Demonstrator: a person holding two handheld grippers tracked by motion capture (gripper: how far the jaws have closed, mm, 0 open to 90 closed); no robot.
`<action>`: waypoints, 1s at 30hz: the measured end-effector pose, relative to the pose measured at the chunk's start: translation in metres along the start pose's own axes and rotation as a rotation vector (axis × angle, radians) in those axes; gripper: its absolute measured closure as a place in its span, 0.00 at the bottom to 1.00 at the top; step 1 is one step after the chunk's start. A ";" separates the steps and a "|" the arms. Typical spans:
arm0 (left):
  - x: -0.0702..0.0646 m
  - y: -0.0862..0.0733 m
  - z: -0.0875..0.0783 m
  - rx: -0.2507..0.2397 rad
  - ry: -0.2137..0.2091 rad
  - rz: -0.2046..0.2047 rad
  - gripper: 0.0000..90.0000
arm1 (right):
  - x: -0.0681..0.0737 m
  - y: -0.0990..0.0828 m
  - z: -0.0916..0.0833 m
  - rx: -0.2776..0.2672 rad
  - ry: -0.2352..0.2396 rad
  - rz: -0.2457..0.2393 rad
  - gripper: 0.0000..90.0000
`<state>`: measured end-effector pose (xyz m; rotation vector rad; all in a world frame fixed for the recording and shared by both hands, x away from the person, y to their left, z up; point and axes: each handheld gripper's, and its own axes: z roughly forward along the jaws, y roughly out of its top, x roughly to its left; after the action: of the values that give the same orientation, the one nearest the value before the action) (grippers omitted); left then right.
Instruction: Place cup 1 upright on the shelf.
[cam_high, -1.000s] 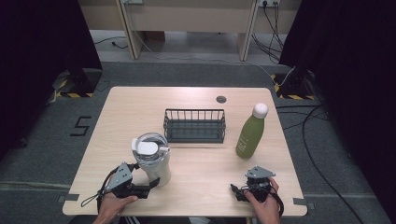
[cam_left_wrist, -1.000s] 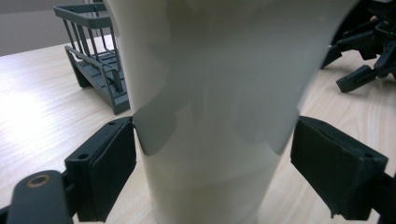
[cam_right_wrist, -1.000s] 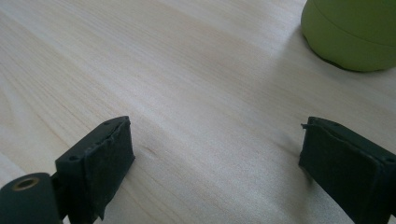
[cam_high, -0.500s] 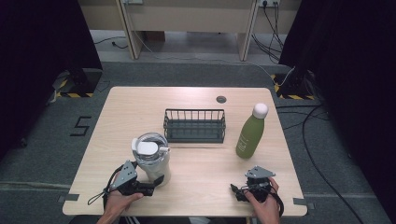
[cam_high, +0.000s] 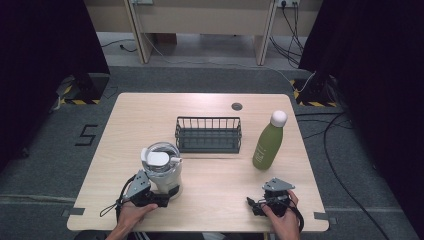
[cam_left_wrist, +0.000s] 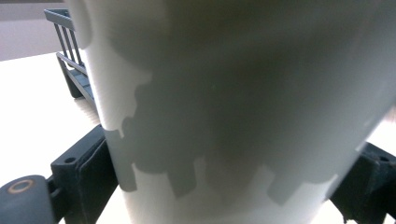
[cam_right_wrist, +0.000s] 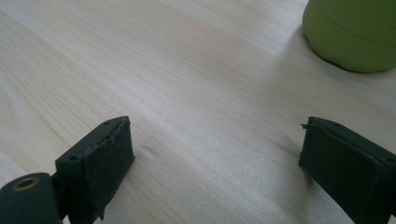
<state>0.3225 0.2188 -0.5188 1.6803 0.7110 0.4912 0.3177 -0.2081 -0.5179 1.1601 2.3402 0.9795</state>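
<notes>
From above, the white tumbler (cam_high: 162, 169) stands upright on the wooden table (cam_high: 210, 105), near its front edge on the person's left, with a clear lid and a white flap on top. The left gripper (cam_high: 167, 192) lies low at the tumbler's base, held in the left hand (cam_high: 131, 216). The high view does not settle whether the jaws touch the cup — the left gripper view does: the tumbler's (cam_left_wrist: 233, 107) white wall sits between the two black jaws, which stand wide apart with a pad pressed against each side of it. That close view also catches a corner of the wire basket (cam_left_wrist: 70, 60) behind the cup; it gives nothing of the lid.

The right gripper (cam_high: 254, 206) rests at the front right of the table in the right hand (cam_high: 280, 220). Its own view shows the jaws spread wide over bare wood, gripping nothing, with the rounded foot of the green bottle (cam_right_wrist: 350, 32) ahead. Seen from above, the bottle (cam_high: 269, 142) stands upright with a white cap, just right of the basket (cam_high: 208, 135) at mid-table.
</notes>
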 end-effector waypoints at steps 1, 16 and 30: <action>0.000 0.000 0.000 -0.003 0.000 0.001 0.10 | 0.000 0.000 0.000 0.000 0.001 -0.002 0.11; -0.002 0.000 0.002 -0.028 0.019 0.012 0.12 | 0.000 0.000 0.000 0.001 0.004 -0.006 0.11; 0.001 0.003 -0.001 -0.022 0.010 0.000 0.12 | 0.000 0.000 0.000 0.002 0.010 -0.009 0.11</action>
<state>0.3232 0.2193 -0.5156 1.6587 0.7107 0.5060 0.3173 -0.2078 -0.5177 1.1467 2.3529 0.9816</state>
